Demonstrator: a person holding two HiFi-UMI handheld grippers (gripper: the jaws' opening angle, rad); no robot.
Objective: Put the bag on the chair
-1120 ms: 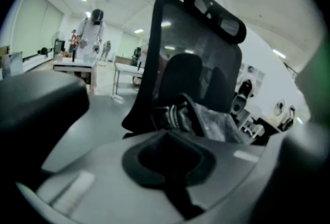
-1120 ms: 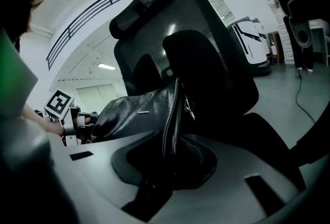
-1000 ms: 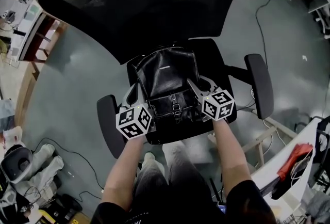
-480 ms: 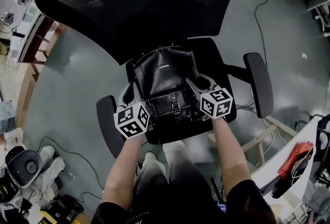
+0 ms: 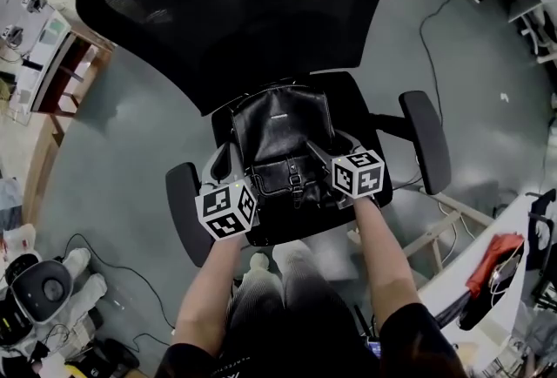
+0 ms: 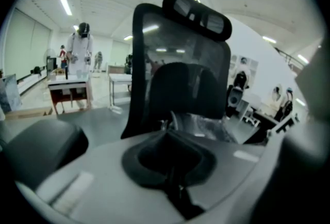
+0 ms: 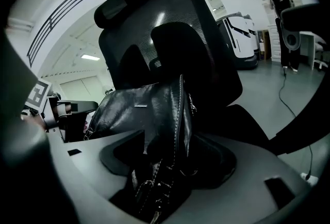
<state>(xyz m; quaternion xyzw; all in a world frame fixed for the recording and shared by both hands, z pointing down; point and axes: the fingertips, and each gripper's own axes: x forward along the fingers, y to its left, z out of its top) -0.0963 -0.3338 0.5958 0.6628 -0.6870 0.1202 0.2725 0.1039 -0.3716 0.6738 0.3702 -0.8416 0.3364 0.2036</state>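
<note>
The bag (image 5: pixel 280 128) is glossy leather with metal buckles; the chair (image 5: pixel 218 10) back, matt mesh.

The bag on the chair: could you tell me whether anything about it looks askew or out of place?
Nothing stands out. The bag stands upright on the chair seat, roughly centred between the armrests, with its flap buckled and nothing spilled.
</note>
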